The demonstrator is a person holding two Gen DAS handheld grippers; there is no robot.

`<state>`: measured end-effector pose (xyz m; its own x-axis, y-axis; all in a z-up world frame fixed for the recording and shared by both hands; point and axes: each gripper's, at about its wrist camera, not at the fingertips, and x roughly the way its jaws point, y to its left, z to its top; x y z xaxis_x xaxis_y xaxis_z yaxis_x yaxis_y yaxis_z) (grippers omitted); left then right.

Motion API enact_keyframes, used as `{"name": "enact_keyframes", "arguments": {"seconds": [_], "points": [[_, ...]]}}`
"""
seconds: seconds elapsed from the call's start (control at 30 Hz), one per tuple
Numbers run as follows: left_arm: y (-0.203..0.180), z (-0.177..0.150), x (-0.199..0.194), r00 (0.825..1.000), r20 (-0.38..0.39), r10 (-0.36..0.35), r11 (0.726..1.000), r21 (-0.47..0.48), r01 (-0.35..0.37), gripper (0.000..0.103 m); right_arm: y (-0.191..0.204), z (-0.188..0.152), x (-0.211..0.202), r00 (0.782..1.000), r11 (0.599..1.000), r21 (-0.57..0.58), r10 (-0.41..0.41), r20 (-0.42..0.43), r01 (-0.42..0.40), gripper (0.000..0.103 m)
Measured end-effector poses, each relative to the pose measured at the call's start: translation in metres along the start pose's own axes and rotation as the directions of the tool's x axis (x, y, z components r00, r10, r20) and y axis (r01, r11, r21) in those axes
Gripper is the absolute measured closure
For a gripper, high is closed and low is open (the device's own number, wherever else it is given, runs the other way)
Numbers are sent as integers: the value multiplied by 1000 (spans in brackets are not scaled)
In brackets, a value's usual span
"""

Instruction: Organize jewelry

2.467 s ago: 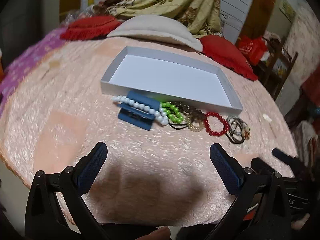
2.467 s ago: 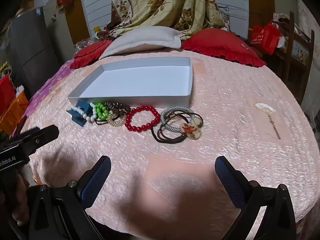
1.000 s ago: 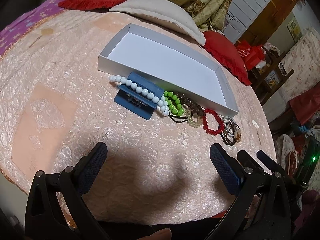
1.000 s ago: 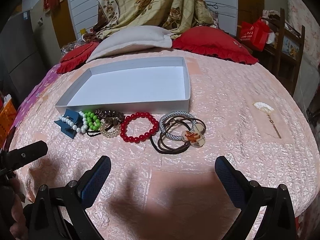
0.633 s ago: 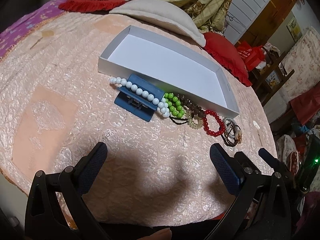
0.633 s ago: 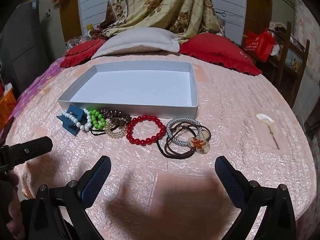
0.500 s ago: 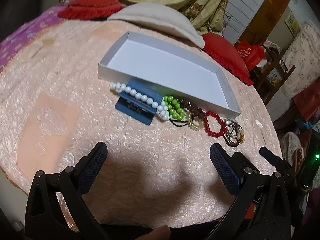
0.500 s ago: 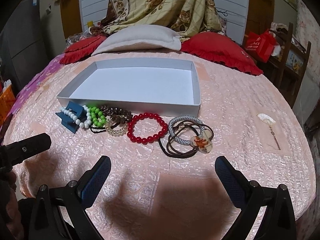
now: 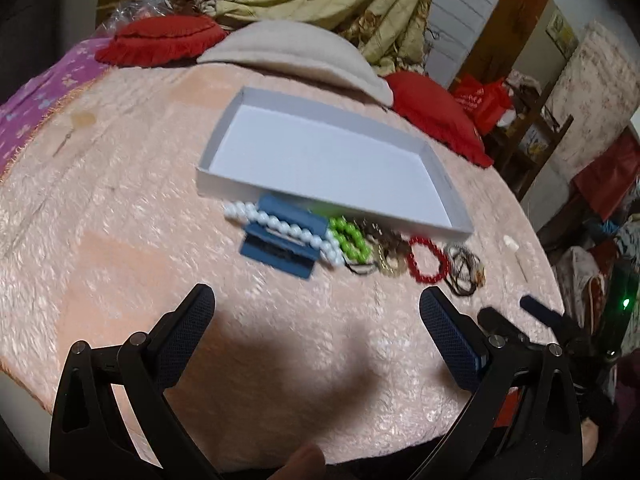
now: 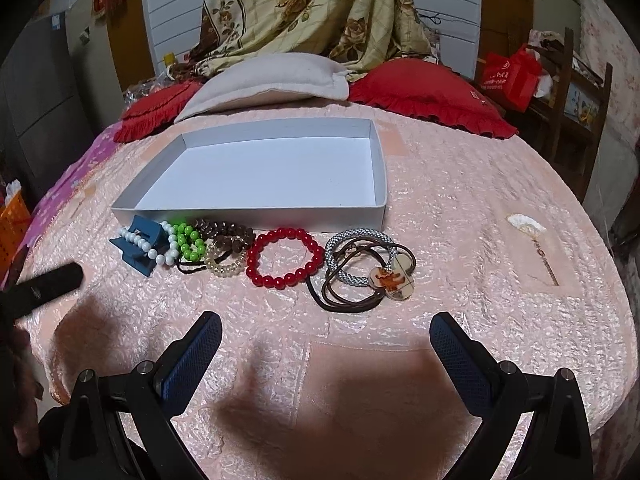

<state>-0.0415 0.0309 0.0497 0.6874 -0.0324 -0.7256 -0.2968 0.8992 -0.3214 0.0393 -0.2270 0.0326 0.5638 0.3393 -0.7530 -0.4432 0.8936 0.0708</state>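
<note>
Nothing among the jewelry has shifted; only the cameras drifted slightly. Red bracelet [image 10: 285, 258], white beads [image 10: 150, 246] on a blue clip [image 10: 140, 246], green beads [image 10: 188, 242] and tangled hair ties [image 10: 360, 276] lie just before the empty tray [image 10: 248, 213] on the bed. Both the left gripper [image 9: 316, 332] and right gripper [image 10: 326, 354] hover with jaws spread wide, holding nothing. Overlapping pieces could snag, dragging neighbours along.

A white tray [image 10: 248, 212] sits on a pink bedspread [image 10: 460, 208]. Beside it lie red beads [image 10: 285, 258], green beads [image 10: 188, 242], white pearls [image 10: 152, 246] and a blue clip [image 10: 138, 248].
</note>
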Motion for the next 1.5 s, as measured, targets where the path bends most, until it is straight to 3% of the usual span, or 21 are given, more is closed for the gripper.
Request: {"name": "enact_keyframes", "arguments": {"seconds": [0.13,0.27,0.5,0.7,1.23,1.5], "points": [[-2,-2,6,999,-45,-3,1000,22,4,0,0,1,1,1000,1000,9,9,-2,-9,0],[-10,-12,17,993,-110,42,998,44,-37,1,1,0,2,1000,1000,1,8,-3,-8,0],[-15,-16,6,993,-33,112,992,54,-111,1,-1,-2,2,1000,1000,1,-1,-3,1,0],[-21,-16,5,989,-15,144,986,92,-142,1,0,-2,4,1000,1000,-9,-13,-14,13,0],[-18,-17,5,989,-22,145,987,79,-142,1,-3,-5,6,1000,1000,11,16,-22,-16,0],[-21,-18,5,991,-26,134,988,76,-131,1,4,-6,4,1000,1000,-20,-7,-12,7,0]]}}
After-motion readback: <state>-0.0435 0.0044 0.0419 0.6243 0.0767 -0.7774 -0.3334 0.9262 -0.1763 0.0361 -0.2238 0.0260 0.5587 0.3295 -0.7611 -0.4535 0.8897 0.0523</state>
